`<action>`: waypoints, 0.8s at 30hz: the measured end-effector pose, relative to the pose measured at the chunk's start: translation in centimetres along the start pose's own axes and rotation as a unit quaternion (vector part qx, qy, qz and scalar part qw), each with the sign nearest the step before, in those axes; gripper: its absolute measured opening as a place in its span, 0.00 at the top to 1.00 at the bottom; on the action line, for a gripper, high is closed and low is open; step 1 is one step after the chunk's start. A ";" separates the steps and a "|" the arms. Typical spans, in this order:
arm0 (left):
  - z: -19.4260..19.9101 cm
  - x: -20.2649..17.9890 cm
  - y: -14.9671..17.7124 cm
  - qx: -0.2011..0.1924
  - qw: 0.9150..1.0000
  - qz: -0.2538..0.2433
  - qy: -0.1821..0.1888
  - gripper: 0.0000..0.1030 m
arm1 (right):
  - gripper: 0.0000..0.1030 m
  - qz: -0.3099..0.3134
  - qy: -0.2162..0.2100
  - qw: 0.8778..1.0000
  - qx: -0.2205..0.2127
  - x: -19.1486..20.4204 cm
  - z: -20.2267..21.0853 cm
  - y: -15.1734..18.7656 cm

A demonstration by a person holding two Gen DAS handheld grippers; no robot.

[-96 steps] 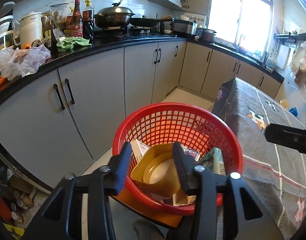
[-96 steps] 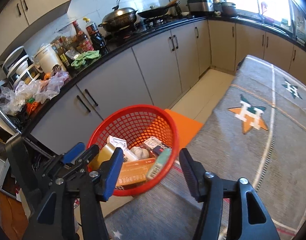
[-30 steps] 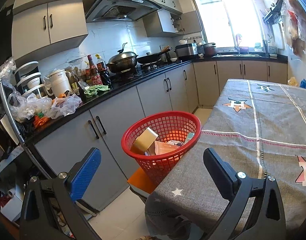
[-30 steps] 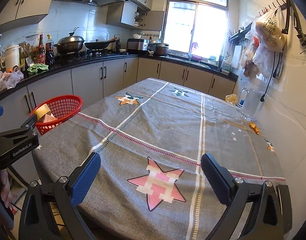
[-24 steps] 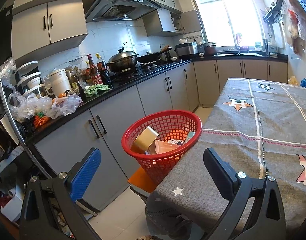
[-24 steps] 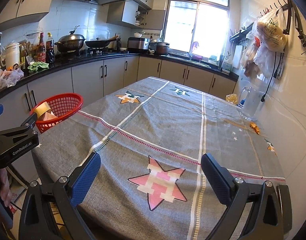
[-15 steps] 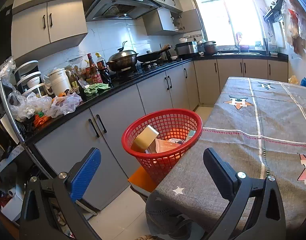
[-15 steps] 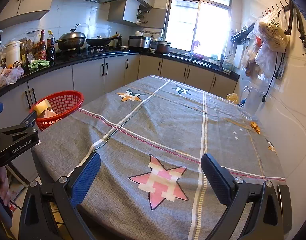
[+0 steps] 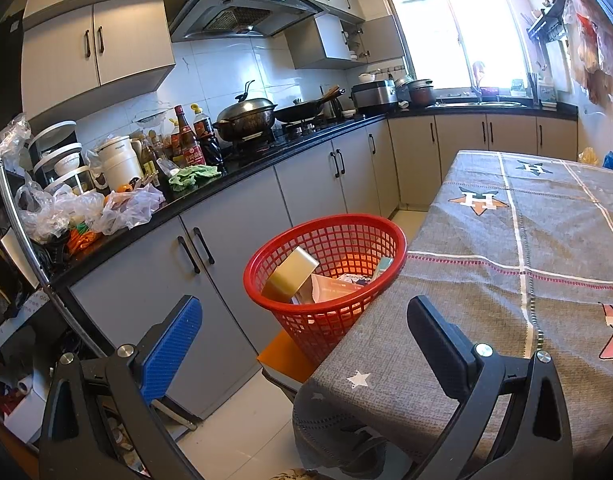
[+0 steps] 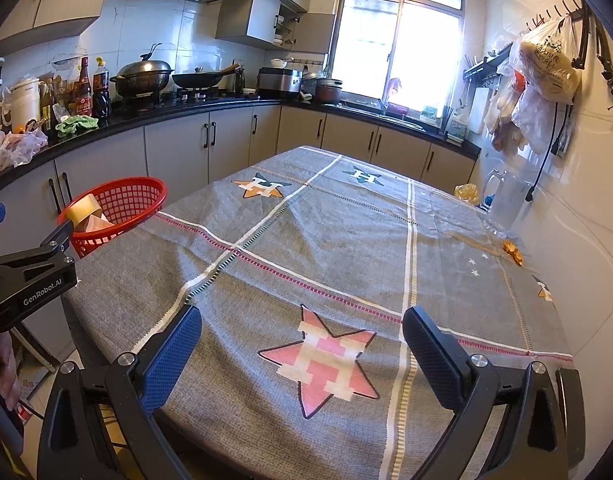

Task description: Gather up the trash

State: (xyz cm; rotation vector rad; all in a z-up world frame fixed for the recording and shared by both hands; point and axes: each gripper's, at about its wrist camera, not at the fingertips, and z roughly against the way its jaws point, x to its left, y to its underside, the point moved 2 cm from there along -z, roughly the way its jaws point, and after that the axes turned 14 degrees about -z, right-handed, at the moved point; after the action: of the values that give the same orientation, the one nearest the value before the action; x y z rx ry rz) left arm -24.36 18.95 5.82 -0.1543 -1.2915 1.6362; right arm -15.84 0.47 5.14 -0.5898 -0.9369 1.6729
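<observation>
the left gripper hangs in the air off the near corner of the table, its jaws spread wide with nothing between them; the blue pad sits on one finger and the black pad on the other. straight ahead of it the red mesh basket stands on an orange stool just beside the table edge, between the table and the grey lower cabinets. inside the basket lie the collected bits of trash — a yellow-tan box tilted against the near-left wall, a pale wrapper beside it, and small printed cartons toward the table side. the right gripper hovers over the near end of the table, jaws likewise wide apart and empty, above the pink star woven into the grey tablecloth. in the right wrist view the basket shows at the table's left edge, and part of the left gripper's black body crosses the frame in front of it. at the far right of the table a clear plastic pitcher stands near the wall, with a crumpled yellow wrapper just beside it and small orange scraps lying on the cloth nearer the camera — all well apart from either gripper.
</observation>
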 end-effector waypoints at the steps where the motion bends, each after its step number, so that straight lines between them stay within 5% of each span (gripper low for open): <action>1: -0.1 0.0 0.1 0.001 1.000 0.000 0.001 0.01 | 0.01 0.000 -0.001 1.000 0.001 0.0 0.0 0.0; 24: -0.3 0.1 0.3 0.004 1.000 -0.003 0.002 0.01 | 0.01 0.001 0.000 1.000 0.007 0.1 -0.3 0.2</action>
State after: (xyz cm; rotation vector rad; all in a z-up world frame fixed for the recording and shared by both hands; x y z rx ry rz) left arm -24.43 19.29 5.49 -0.1500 -1.2812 1.6345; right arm -15.75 0.61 4.82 -0.5816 -0.9244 1.6809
